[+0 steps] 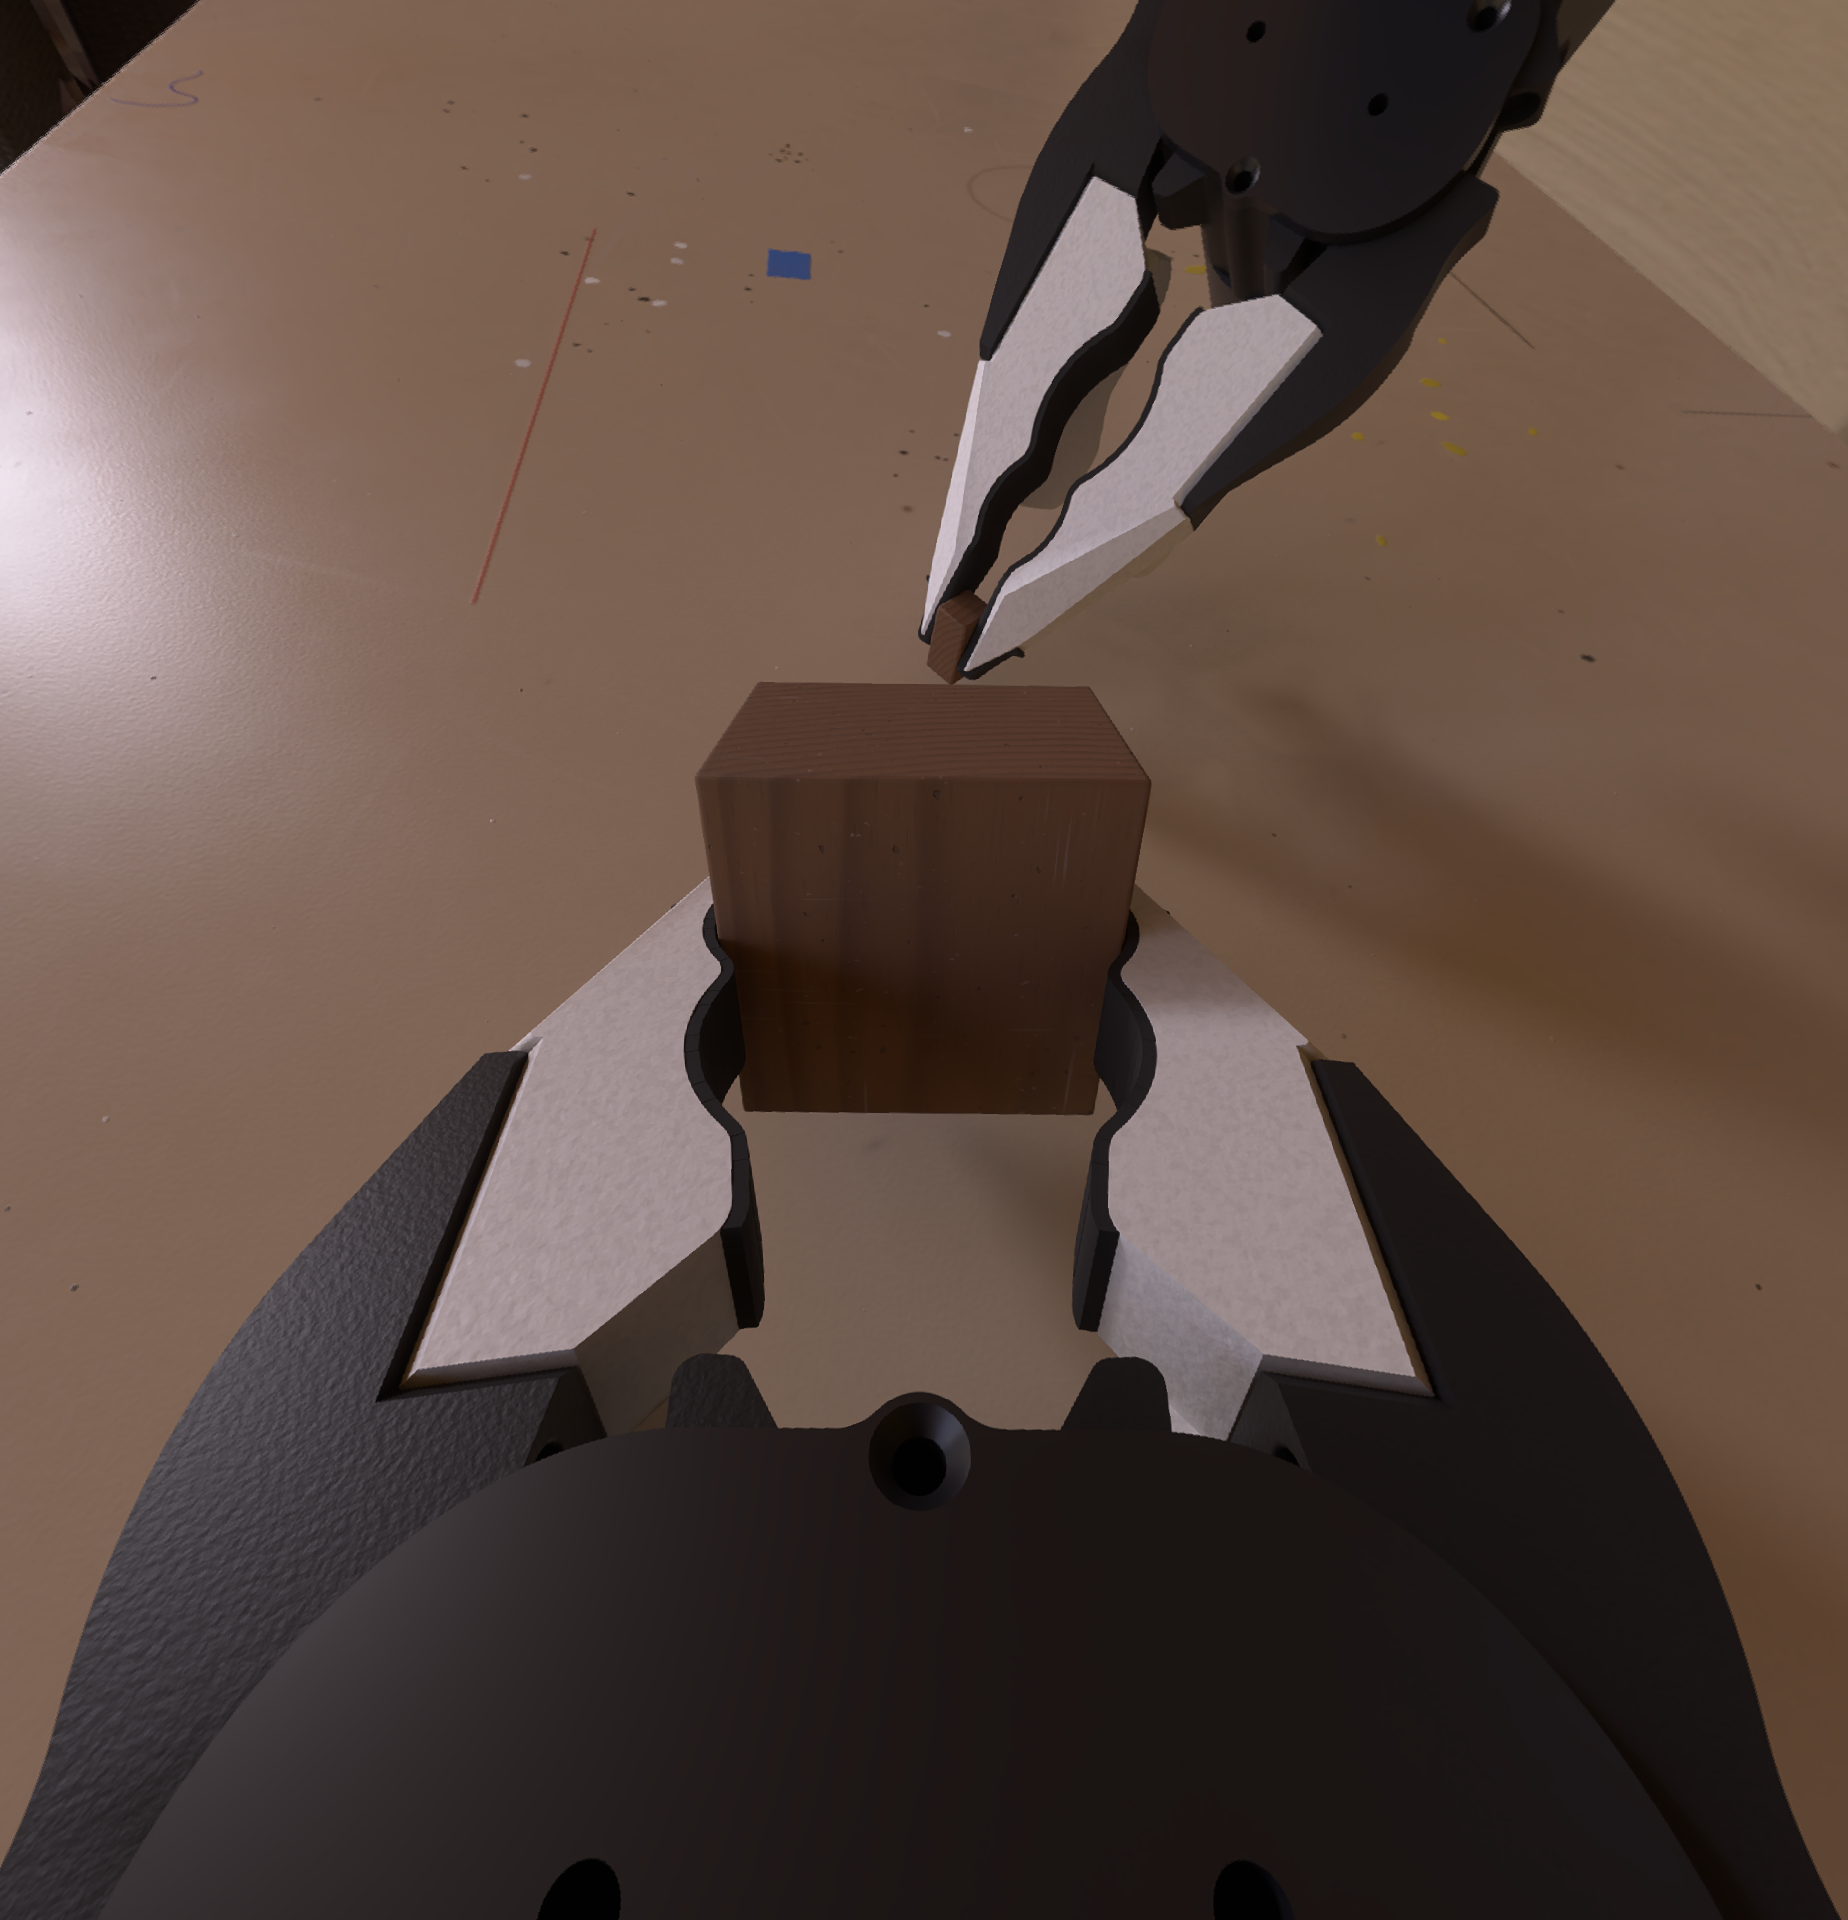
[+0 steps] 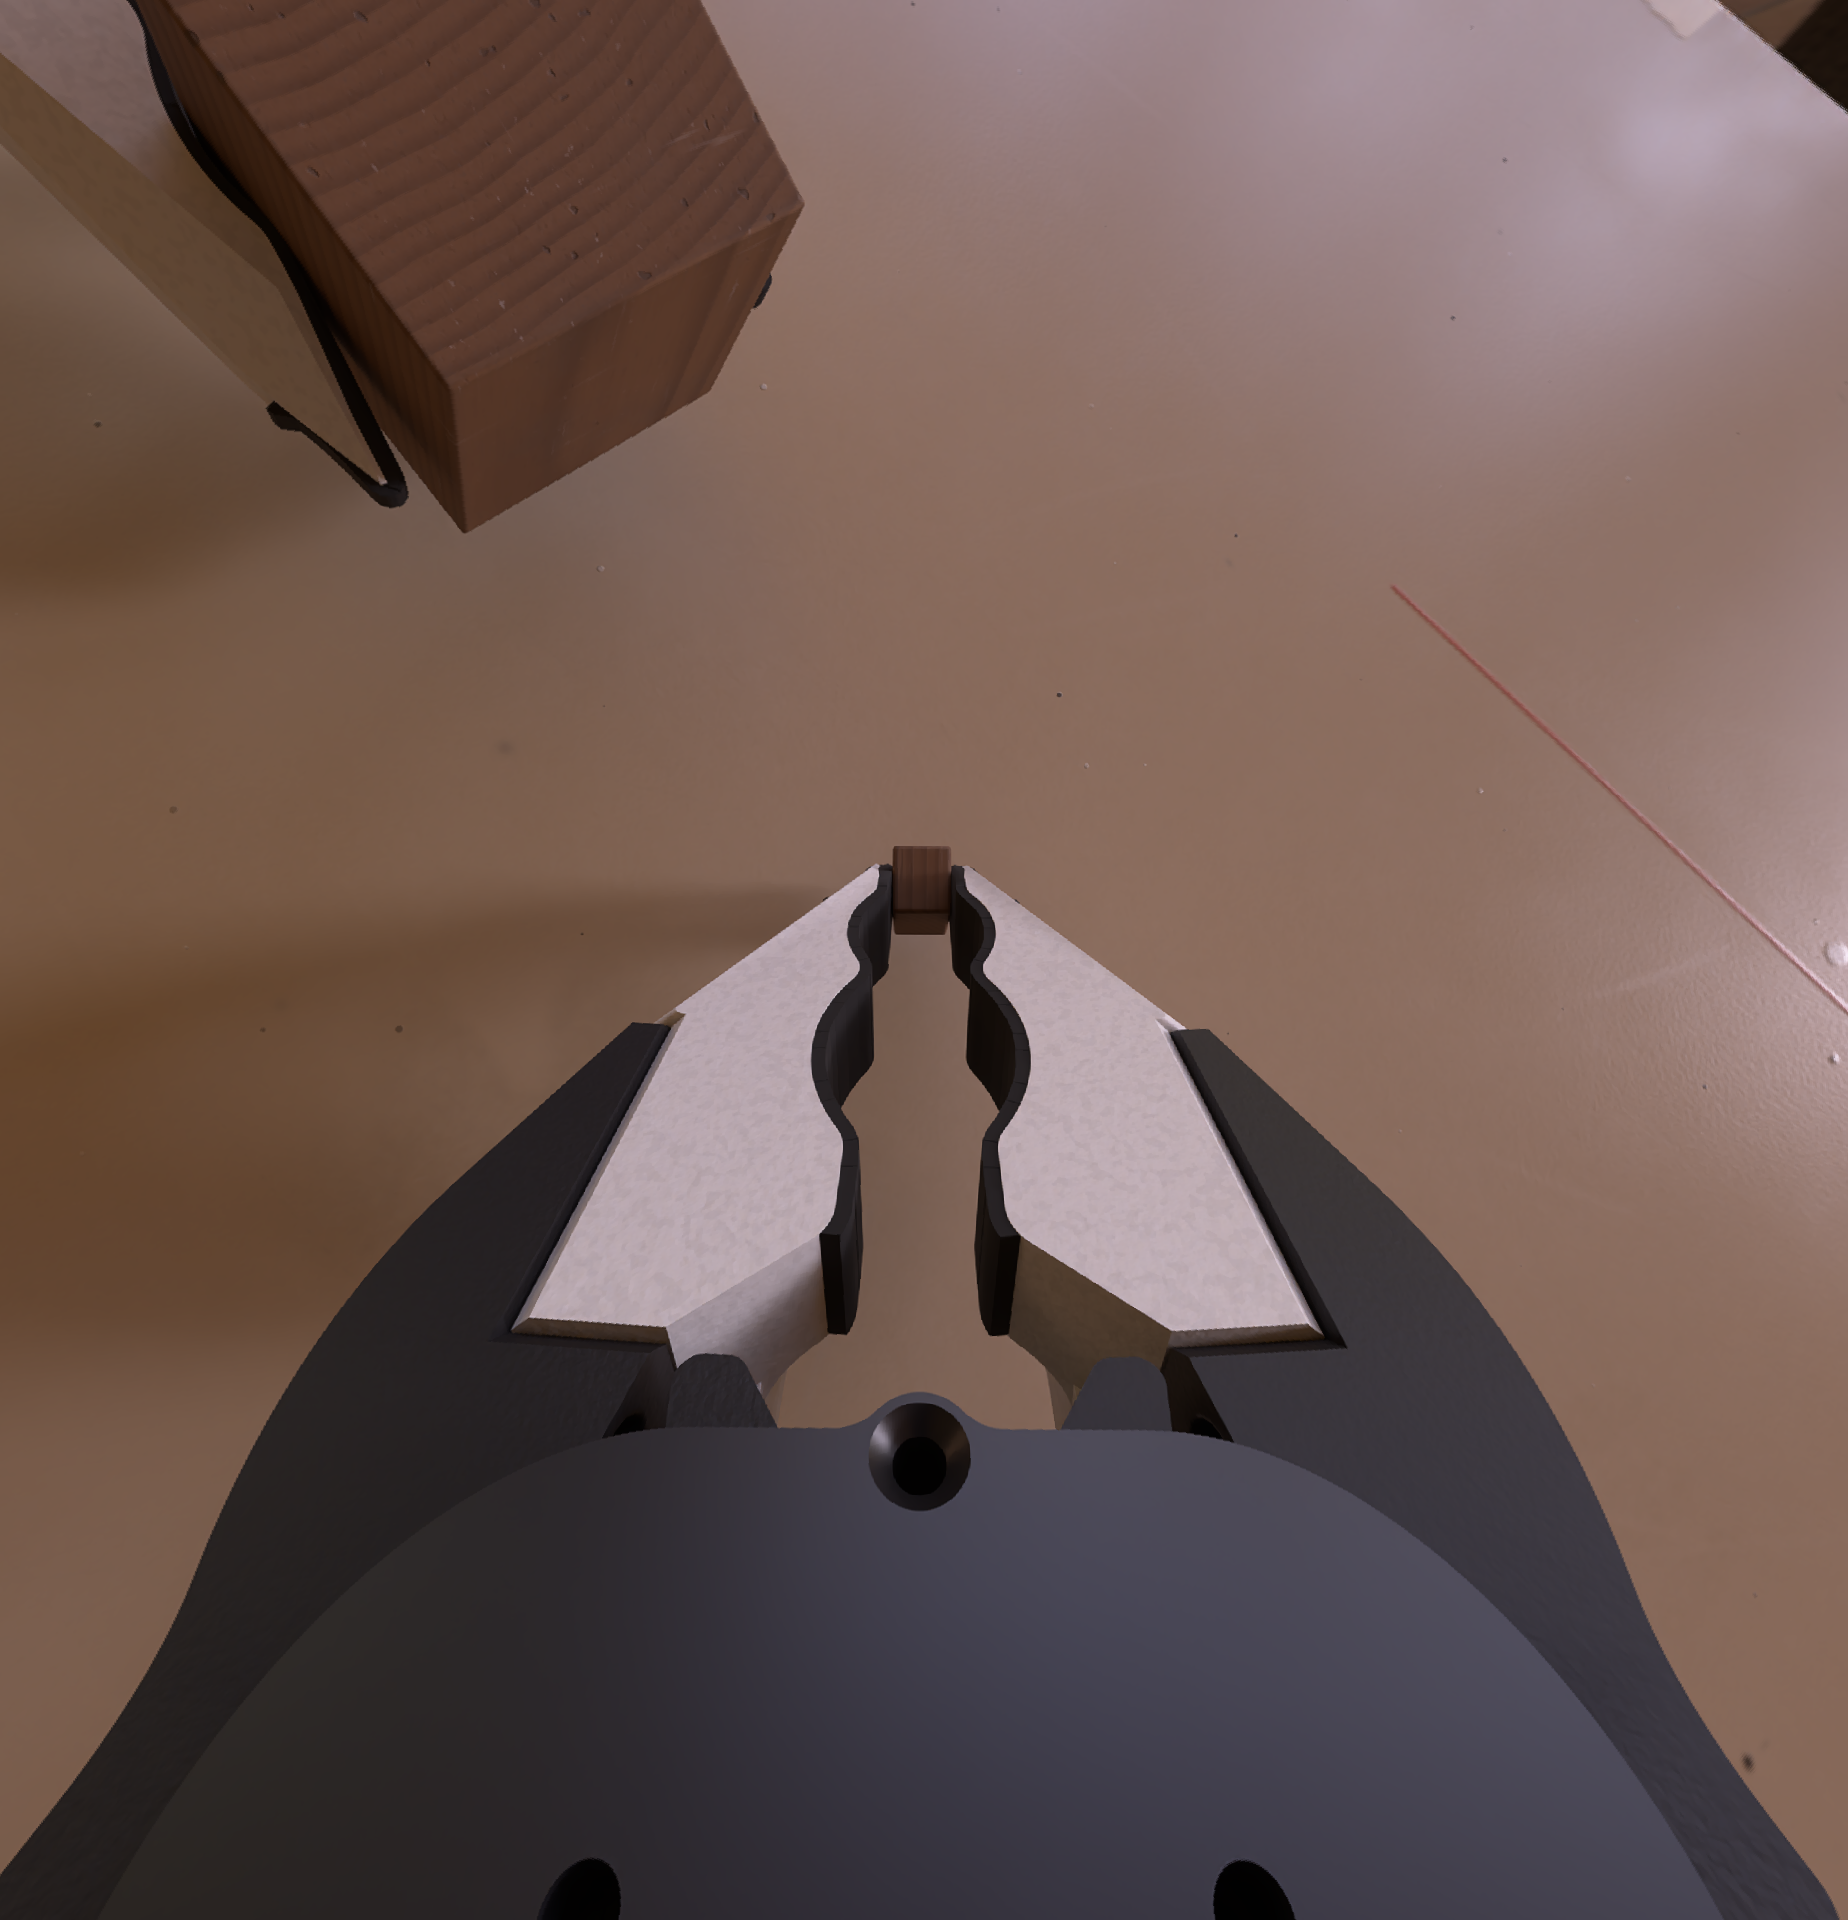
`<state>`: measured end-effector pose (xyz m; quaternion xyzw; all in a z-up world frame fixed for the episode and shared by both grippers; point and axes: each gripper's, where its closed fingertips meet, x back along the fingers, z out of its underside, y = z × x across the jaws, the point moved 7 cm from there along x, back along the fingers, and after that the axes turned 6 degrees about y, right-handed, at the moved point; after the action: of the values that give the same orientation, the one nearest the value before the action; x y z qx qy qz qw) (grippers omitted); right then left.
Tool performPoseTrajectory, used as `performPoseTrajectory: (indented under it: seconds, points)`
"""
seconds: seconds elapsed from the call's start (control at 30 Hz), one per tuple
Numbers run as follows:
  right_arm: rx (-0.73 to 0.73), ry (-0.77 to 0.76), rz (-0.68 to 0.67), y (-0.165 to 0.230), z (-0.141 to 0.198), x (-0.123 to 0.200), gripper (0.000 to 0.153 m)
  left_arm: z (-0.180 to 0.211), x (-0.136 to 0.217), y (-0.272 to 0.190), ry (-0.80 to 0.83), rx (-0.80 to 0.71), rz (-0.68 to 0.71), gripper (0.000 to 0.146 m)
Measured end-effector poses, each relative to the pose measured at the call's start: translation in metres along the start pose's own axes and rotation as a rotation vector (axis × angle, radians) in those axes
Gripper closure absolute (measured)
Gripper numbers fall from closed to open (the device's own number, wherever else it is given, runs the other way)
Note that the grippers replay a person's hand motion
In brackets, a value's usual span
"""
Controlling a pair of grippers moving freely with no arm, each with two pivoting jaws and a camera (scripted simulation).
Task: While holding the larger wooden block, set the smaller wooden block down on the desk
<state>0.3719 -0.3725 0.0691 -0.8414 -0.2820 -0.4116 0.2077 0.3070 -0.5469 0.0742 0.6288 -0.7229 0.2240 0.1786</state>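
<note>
My left gripper (image 1: 922,914) is shut on the larger wooden block (image 1: 915,914), a dark brown cube held between its fingertips above the desk. The block also shows in the right wrist view (image 2: 504,229) at the upper left, with a left fingertip (image 2: 224,270) beside it. My right gripper (image 2: 920,894) is shut on the smaller wooden block (image 2: 920,891), a tiny brown cube pinched at the very tips. In the left wrist view the right gripper (image 1: 956,649) comes down from the upper right, holding the small block (image 1: 951,642) just beyond the large block.
The brown desk (image 1: 328,831) is speckled with paint dots. A thin red line (image 1: 530,416) and a small blue square (image 1: 789,264) lie far left of the blocks. The desk's left edge (image 1: 47,135) and right edge (image 1: 1678,301) show at the top. The red line also shows in the right wrist view (image 2: 1626,810).
</note>
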Motion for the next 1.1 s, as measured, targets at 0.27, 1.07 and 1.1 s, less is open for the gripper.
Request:
performPoseTrajectory:
  seconds: [0.27,1.07,1.1]
  points:
    - [0.047,0.030,-0.026,-0.0022,-0.0019,-0.0047,0.142,0.0043,0.0051,-0.0011,-0.012,0.015,-0.001,0.078]
    - [0.043,0.015,-0.099,-0.0045,-0.0028,-0.0087,0.143,0.0086,0.0093,0.0051,-0.032,0.056,-0.008,0.078]
    - [0.040,0.013,-0.102,-0.0049,-0.0027,-0.0087,0.143,0.0086,0.0095,0.0054,-0.033,0.056,-0.009,0.078]
